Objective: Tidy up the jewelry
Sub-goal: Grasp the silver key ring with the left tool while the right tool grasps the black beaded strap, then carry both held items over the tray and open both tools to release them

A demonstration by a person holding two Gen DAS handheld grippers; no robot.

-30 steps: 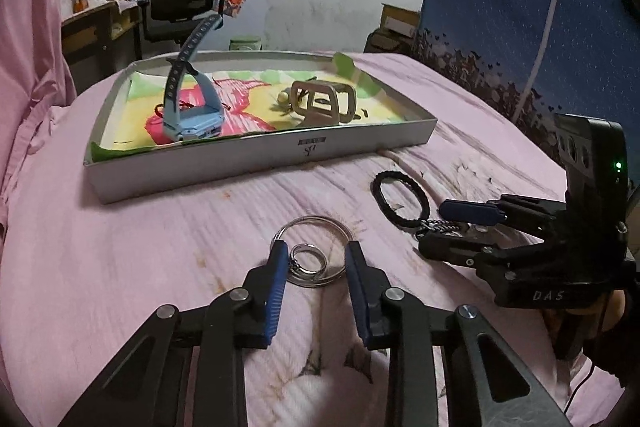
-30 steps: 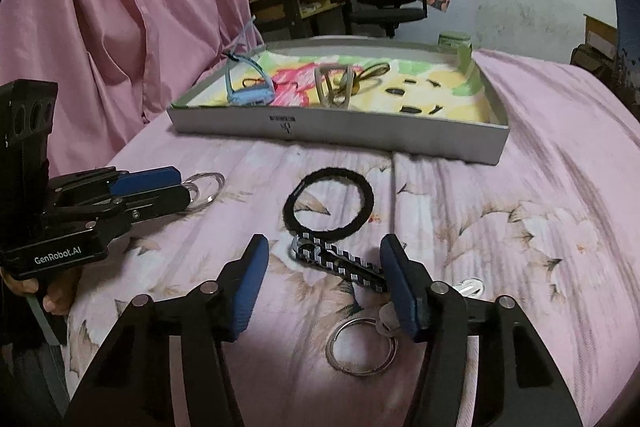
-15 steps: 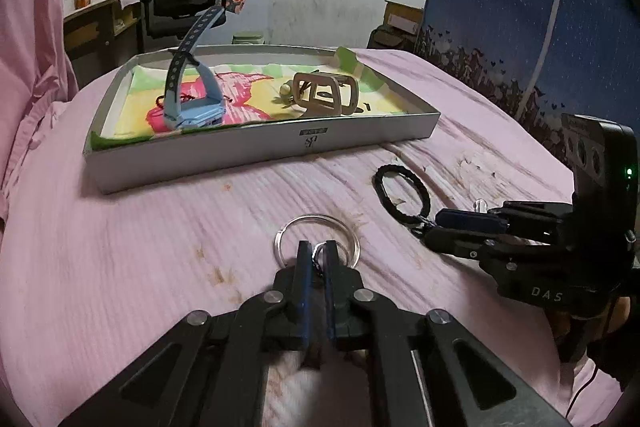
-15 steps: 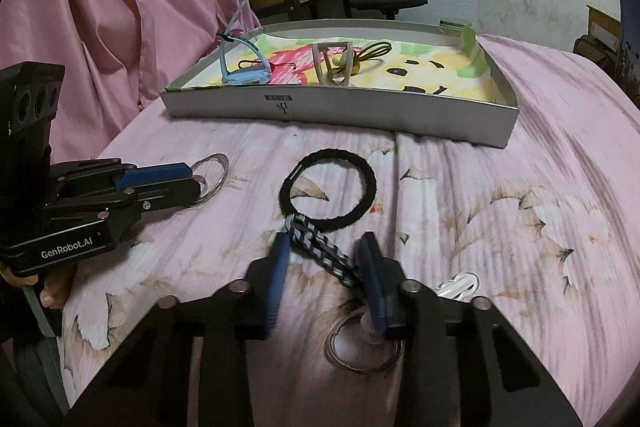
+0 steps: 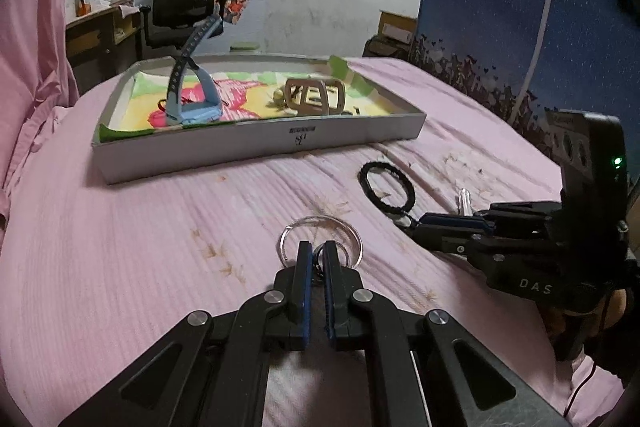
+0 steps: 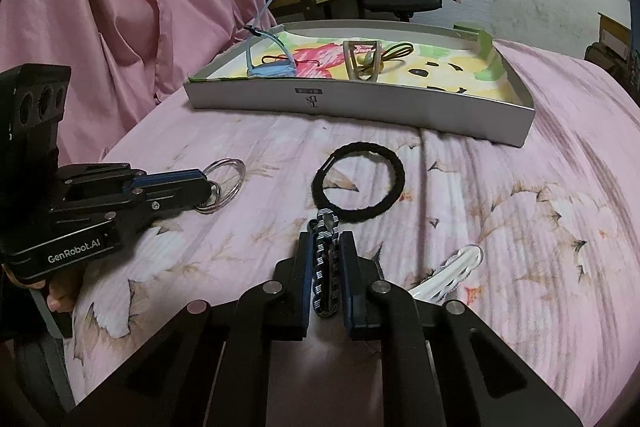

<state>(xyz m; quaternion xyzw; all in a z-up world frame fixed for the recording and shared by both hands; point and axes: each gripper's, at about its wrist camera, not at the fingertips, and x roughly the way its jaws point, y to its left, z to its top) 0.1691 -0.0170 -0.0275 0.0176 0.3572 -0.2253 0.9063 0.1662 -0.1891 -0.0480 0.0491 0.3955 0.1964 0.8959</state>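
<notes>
Between left tool [image 5: 314, 254] pads, small ring [image 5: 319, 251], seemingly pinched

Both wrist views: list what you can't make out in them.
- Key, right wrist view: the right gripper covers its head.
- Small rings, left wrist view: the left gripper hides their number.
- Dark bits in the tray, right wrist view: too small.

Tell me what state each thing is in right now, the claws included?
Left claw: shut on the key rings.
Key rings: lying on the bedspread, pinched at the small ring.
Right claw: closing on the braided strap, pads against it.
Braided strap: between the pads, joined to the black band.
Black band: flat on the bedspread.
Key: lying flat.
Tray: open, holding a blue watch.
</notes>
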